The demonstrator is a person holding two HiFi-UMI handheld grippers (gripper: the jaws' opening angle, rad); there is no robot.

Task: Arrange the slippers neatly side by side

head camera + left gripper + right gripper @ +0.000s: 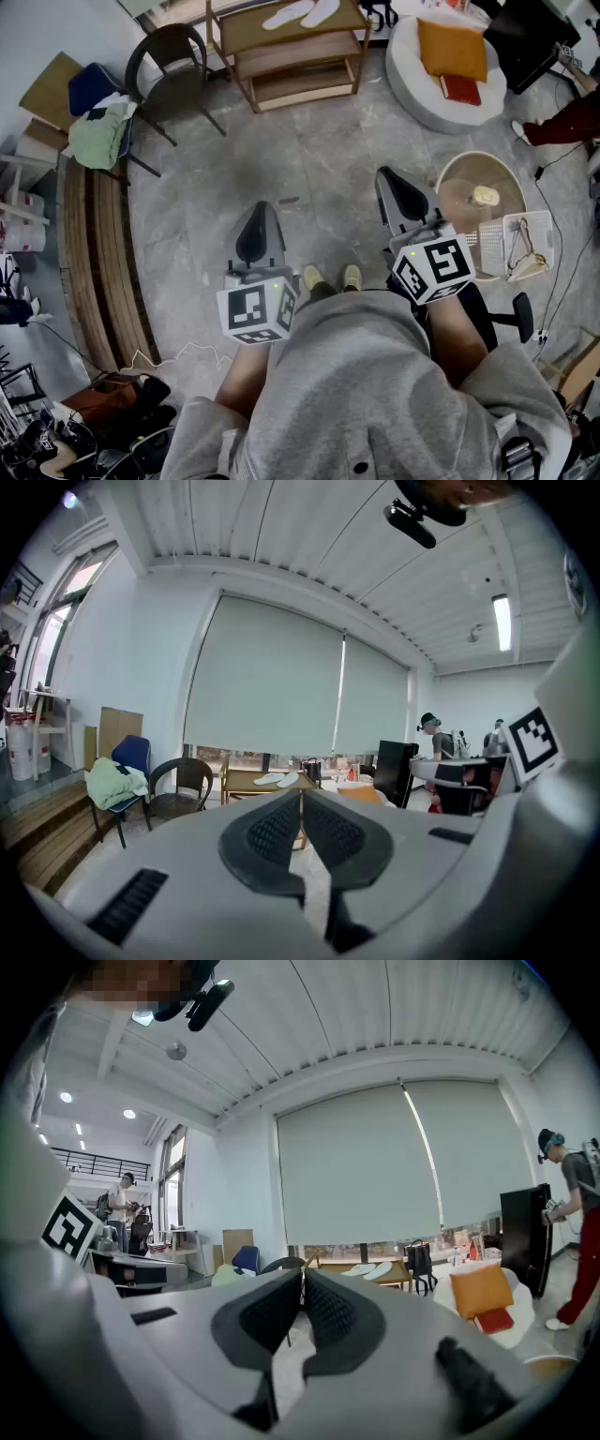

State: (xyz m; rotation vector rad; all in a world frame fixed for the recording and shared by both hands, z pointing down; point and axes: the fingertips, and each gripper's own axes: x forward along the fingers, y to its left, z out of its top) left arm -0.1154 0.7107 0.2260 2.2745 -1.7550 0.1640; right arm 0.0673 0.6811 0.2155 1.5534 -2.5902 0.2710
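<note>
Across bare floor point(319, 159) from the slippers point(302, 13), left hand-held gripper point(262, 208) and right hand-held gripper point(385, 175) are closed

Bright, even indoor light; fisheye-warped dark corners; distance perhaps slightly soft.

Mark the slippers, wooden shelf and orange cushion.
slippers point(322, 11), head view, sole of the right-hand slipper.
wooden shelf point(246, 30), head view, bare top board left of the slippers.
orange cushion point(452, 49), head view, middle of its face.
</note>
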